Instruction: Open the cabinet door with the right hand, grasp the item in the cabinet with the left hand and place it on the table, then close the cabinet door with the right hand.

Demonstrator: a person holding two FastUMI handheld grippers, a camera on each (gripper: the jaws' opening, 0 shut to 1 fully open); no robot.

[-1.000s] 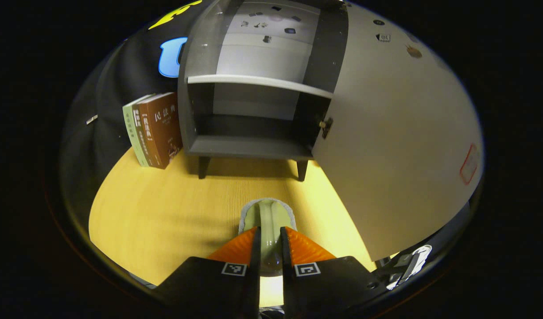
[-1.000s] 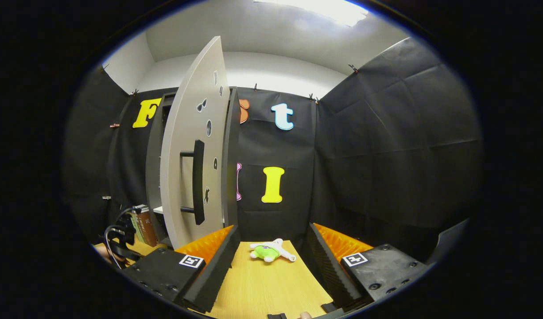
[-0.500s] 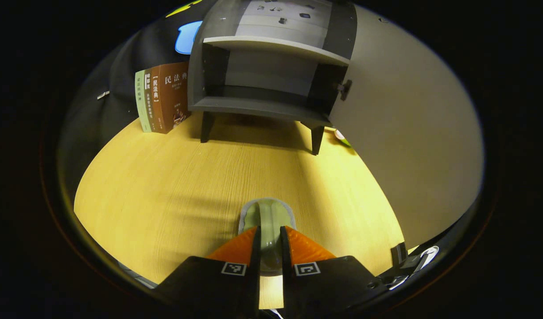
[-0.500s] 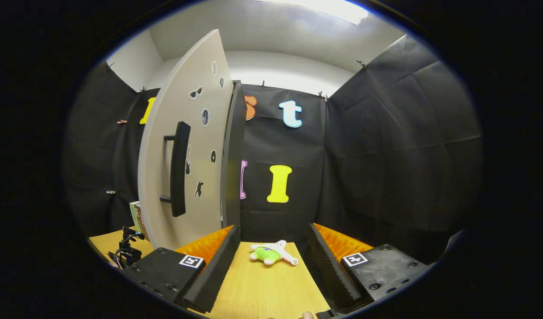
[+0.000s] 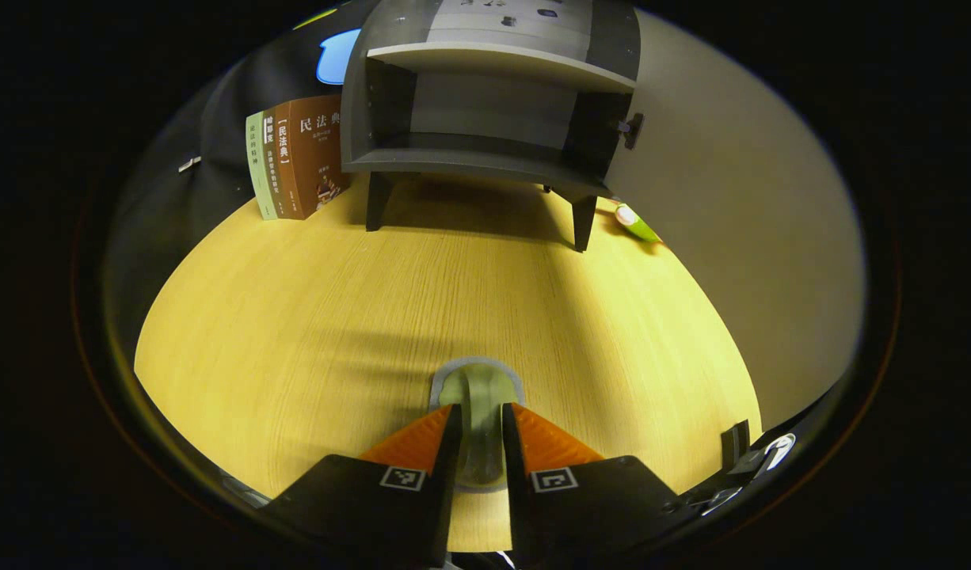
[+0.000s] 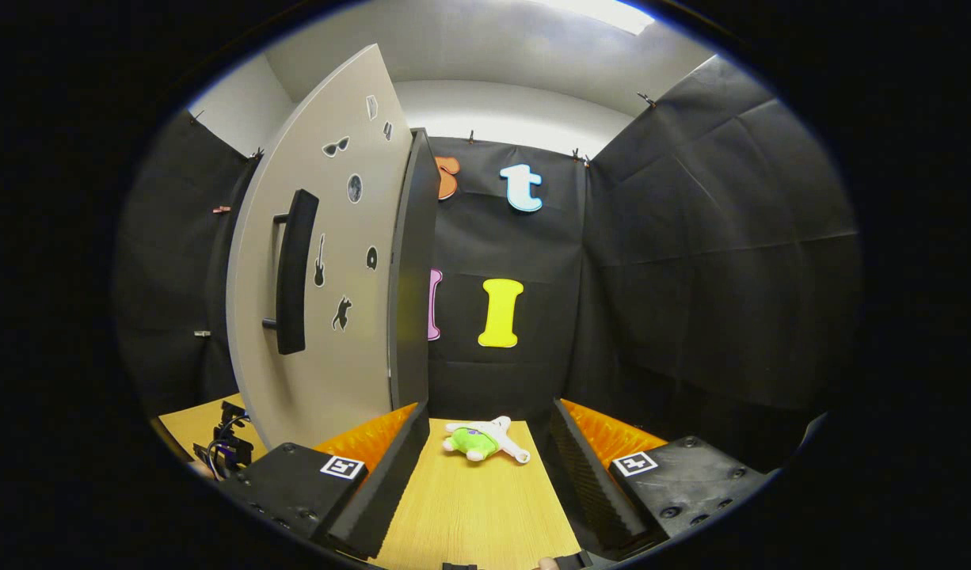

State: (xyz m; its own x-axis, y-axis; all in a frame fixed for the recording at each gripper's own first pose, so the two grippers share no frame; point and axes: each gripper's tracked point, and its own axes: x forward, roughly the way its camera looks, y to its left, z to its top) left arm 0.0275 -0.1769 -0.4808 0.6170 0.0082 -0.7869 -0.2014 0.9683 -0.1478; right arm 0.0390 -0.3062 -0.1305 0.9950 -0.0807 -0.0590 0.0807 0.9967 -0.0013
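In the left gripper view, my left gripper [image 5: 478,416] is shut on a pale green item with a grey rim [image 5: 477,385], held low over the wooden table [image 5: 311,317]. I cannot tell whether the item touches the table. The grey cabinet [image 5: 485,154] stands at the back on short legs, its lower shelf bare, its door [image 5: 739,237] swung wide open to the right. In the right gripper view, my right gripper [image 6: 485,447] is open with nothing between its fingers. It faces the door's outer side [image 6: 335,317], whose black handle [image 6: 291,273] is up and to the left.
Upright books [image 5: 295,158] lean beside the cabinet's left side. A green and white plush toy [image 6: 481,440] lies on the table ahead of my right gripper, past the cabinet's right leg [image 5: 582,226]. Black cloth walls close the booth.
My left gripper has drawn back from the cabinet and come lower over the table, still holding the item. The right gripper has shifted, so more of the door's outer face shows.
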